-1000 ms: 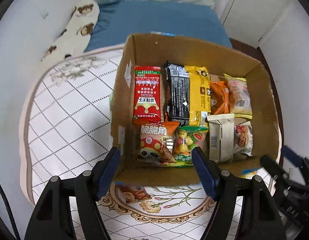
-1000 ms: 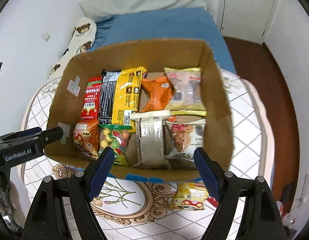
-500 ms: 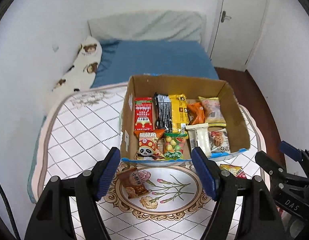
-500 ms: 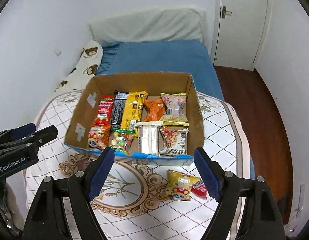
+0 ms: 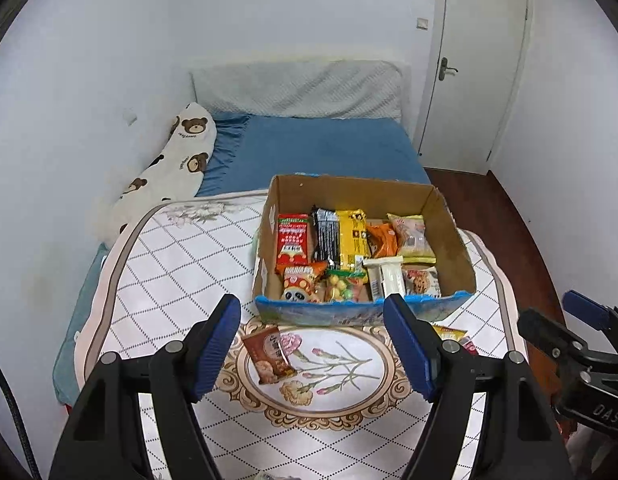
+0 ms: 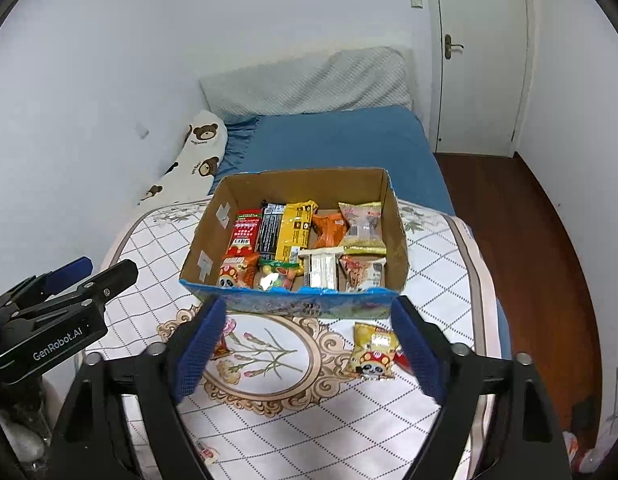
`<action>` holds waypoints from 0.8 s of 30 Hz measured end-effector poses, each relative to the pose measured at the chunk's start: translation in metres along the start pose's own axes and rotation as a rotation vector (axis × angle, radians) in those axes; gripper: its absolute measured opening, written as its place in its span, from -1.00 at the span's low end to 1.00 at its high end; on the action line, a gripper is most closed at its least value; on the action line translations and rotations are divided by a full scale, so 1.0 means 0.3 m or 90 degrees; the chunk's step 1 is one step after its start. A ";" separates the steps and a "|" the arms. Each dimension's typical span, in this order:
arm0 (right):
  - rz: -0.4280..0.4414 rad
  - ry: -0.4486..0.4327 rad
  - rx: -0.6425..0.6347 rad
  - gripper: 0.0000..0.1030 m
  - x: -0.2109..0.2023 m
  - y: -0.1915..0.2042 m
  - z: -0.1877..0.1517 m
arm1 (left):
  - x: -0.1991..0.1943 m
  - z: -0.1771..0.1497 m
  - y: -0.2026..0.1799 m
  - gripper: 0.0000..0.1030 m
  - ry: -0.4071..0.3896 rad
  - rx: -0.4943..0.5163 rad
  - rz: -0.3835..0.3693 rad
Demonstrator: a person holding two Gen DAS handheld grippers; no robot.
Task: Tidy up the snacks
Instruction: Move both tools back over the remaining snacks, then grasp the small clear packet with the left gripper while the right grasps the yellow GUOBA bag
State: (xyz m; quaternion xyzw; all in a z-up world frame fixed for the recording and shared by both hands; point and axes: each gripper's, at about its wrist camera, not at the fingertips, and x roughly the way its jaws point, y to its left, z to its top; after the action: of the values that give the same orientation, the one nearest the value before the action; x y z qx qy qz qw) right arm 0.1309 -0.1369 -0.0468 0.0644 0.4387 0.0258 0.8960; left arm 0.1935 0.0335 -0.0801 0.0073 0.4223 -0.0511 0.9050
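Observation:
A cardboard box point(image 5: 455, 236) point(image 6: 397, 236) with a blue front stands on the patterned table and holds several snack packets in rows. A brown snack packet point(image 5: 269, 354) lies loose on the table in front of the box's left end. A yellow panda packet point(image 6: 373, 352) lies loose in front of its right end, with a red packet point(image 6: 403, 362) beside it. My left gripper point(image 5: 313, 348) is open and empty, held back from the box above the brown packet. My right gripper point(image 6: 309, 346) is open and empty, held back from the box; the yellow packet lies between its fingers.
The table has a white quilted cover point(image 5: 177, 256) with a floral medallion point(image 6: 269, 356). A small wrapped sweet point(image 6: 207, 452) lies near its front edge. Behind the table is a blue bed point(image 5: 321, 148) with a bear-print pillow point(image 5: 173, 164). A white door point(image 6: 481, 56) and wood floor point(image 6: 537, 248) are at right.
Both grippers have pulled back and up from the box, which now looks smaller and farther. The loose packets on the table have come into view. Both stay open.

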 end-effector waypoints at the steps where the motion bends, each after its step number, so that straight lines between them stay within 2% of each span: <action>1: -0.002 0.010 0.006 0.92 0.017 -0.015 -0.013 | -0.002 -0.011 0.001 0.41 0.003 -0.001 0.000; 2: -0.008 0.022 0.014 0.93 0.038 -0.034 -0.027 | 0.012 -0.028 0.004 0.50 0.012 -0.005 -0.001; 3: -0.013 0.033 0.019 0.93 0.058 -0.050 -0.037 | 0.025 -0.043 0.007 0.72 0.021 -0.010 -0.001; 5: -0.018 0.071 0.036 0.93 0.135 -0.105 -0.068 | 0.079 -0.088 0.025 0.87 0.052 -0.027 -0.003; 7: -0.027 0.106 0.058 0.93 0.230 -0.171 -0.106 | 0.141 -0.126 0.041 0.88 0.085 -0.037 0.011; 15: -0.031 0.254 0.154 0.93 0.692 -0.351 -0.247 | 0.459 -0.365 0.170 0.88 0.279 -0.099 0.083; 18: -0.059 0.280 0.157 0.93 0.809 -0.362 -0.273 | 0.527 -0.456 0.230 0.88 0.343 -0.113 0.110; 20: -0.078 0.290 0.145 0.89 0.873 -0.354 -0.289 | 0.546 -0.500 0.256 0.88 0.363 -0.115 0.123; 24: -0.097 0.314 0.108 0.29 0.933 -0.310 -0.326 | 0.546 -0.566 0.296 0.88 0.393 -0.111 0.129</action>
State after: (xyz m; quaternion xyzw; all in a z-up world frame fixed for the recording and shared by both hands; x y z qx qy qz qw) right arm 0.2246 -0.1913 -0.3381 0.0981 0.6477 -0.0635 0.7529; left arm 0.1772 0.1173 -0.3172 -0.0130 0.6766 0.0799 0.7319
